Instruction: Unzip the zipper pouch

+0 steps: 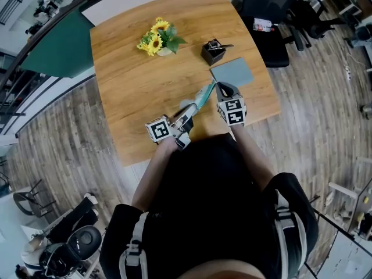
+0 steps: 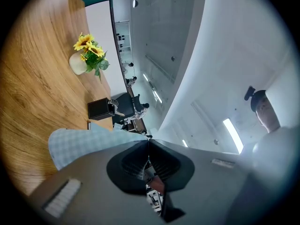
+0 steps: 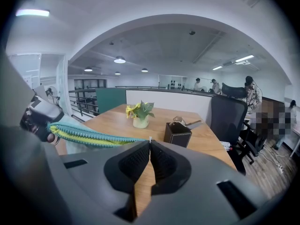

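A zipper pouch [image 1: 203,96] above the surface [image 1: 133,80].
The left gripper [image 2: 149,140] clamps its fabric, the right gripper [image 3: 149,141] its zipper end [image 3: 126,139].

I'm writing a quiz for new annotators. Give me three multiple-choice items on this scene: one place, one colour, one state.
1. The black box stands: A) beside the grey pad B) on the floor C) on a chair
2. The flowers are: A) red B) yellow C) white
3. The zipper pouch is: A) lying flat B) clamped by left gripper and right gripper C) in the box
Key: A, box and pad sit close together; B, petals are yellow; B, both grippers' jaws are shut on it.
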### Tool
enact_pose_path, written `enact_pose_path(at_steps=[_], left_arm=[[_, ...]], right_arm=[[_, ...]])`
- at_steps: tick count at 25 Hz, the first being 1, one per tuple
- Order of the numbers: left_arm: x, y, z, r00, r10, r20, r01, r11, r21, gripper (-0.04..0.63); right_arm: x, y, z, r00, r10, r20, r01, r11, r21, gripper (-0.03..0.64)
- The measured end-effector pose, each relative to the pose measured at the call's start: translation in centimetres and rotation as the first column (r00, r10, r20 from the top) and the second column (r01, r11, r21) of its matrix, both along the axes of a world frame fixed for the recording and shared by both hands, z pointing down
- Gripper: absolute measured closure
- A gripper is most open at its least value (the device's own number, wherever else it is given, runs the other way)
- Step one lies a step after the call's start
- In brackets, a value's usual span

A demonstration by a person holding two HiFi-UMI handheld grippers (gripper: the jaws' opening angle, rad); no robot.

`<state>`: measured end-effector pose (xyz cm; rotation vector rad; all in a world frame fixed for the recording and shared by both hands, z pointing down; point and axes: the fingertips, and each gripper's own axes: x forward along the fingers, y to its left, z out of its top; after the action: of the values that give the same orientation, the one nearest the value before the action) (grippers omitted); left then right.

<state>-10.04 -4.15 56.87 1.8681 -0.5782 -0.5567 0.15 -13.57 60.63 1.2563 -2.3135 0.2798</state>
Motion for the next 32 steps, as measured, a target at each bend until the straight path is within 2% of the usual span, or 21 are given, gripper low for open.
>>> enact_pose_path(at_steps=[18, 27, 32], left_arm=[[0.8, 0.3, -1.1, 0.999, 0.041, -0.001, -0.041, 0.999, 0.030, 0.598], [0.4, 0.1, -2.2, 1.000, 0.018, 0.014, -0.019, 0.997, 0.075, 0.594], [-0.9, 0.0, -2.8, 1.000, -0.011, -0.005, 0.012, 0.996, 0.087, 0.592]], right_arm=[[1.8, -0.3, 0.8, 0.999, 0.045, 0.011, -0.045, 0.999, -0.020, 0.601], [2.1, 1.1, 2.9, 1.000, 0.017, 0.010, -0.016, 0.996, -0.087, 0.574], [2.8, 1.4, 3.6, 0.999, 0.052, 0.008, -0.050, 0.993, -0.108, 0.577]])
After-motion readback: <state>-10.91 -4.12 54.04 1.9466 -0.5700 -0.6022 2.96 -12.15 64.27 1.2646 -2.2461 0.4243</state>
